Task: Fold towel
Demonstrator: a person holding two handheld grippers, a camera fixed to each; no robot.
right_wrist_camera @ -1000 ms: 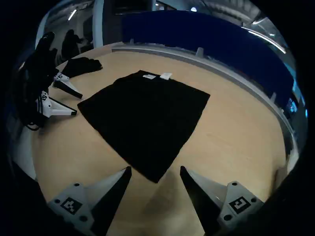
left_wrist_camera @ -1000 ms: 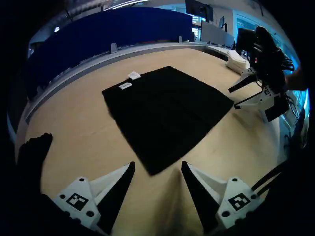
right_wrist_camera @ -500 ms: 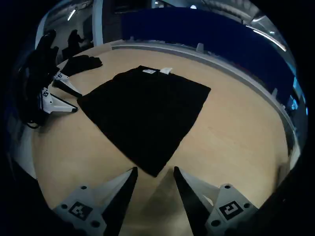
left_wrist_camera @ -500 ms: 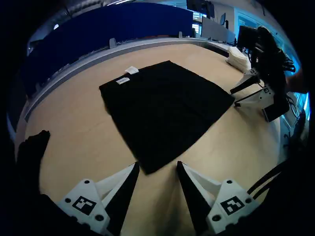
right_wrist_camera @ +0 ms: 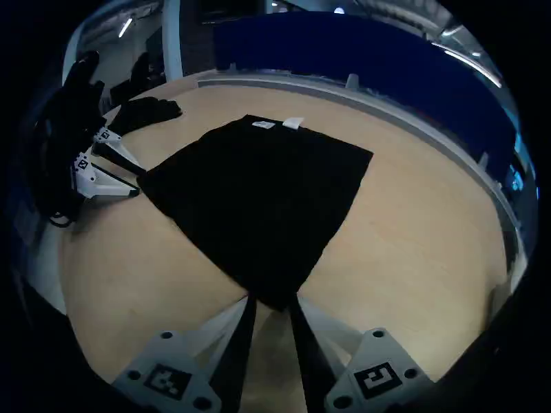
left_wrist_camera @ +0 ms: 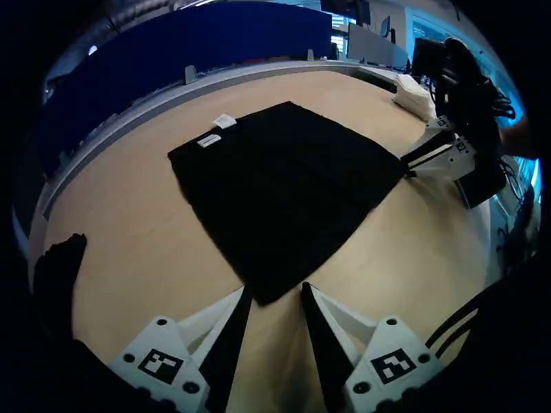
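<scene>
**ITEM: Towel, black, laid flat, two near corners presented to the grippers**

**Towel** (left_wrist_camera: 289, 179). One dark sheet lying flat on the table (left_wrist_camera: 131, 206) and stretching away ahead of both grippers. Two white tags (left_wrist_camera: 224, 120) sit at the edge farthest from the left gripper.

**Handling (judged).**
- Light, limp and without stiffness, so it should sag from wherever it is held.
- Lifted by one corner it would likely trail and bunch.
- Cloth on smooth wood probably slides easily (lift first, then carry over).
- Not fragile.

**Hold (judged).** Take the two near corners together, far enough in that the hem cannot slip out.

**Left gripper** (left_wrist_camera: 274, 289). The fingers are spread with a moderate gap. One towel corner lies just between the tips and is not visibly pinched.

**Right gripper** (right_wrist_camera: 272, 301). The fingers are set close, with a slim gap through which the table shows. The neighbouring corner reaches in between the tips. No press on the cloth can be confirmed.

**Left gripper view adds:**
- The right gripper (left_wrist_camera: 406, 168) seen side-on, with its tips low at its corner of the towel.
- A pale folded stack (left_wrist_camera: 413, 93) beyond the right gripper.
- A blue partition (left_wrist_camera: 172, 48) past the towel's far edge.

**Right gripper view adds:**
- The left gripper (right_wrist_camera: 138, 181) seen side-on, with its tips at the other corner.
- A dark heap of cloth (right_wrist_camera: 144, 110) just behind the left gripper.
- The towel (right_wrist_camera: 262, 199) seen from the opposite end of its near edge.
</scene>
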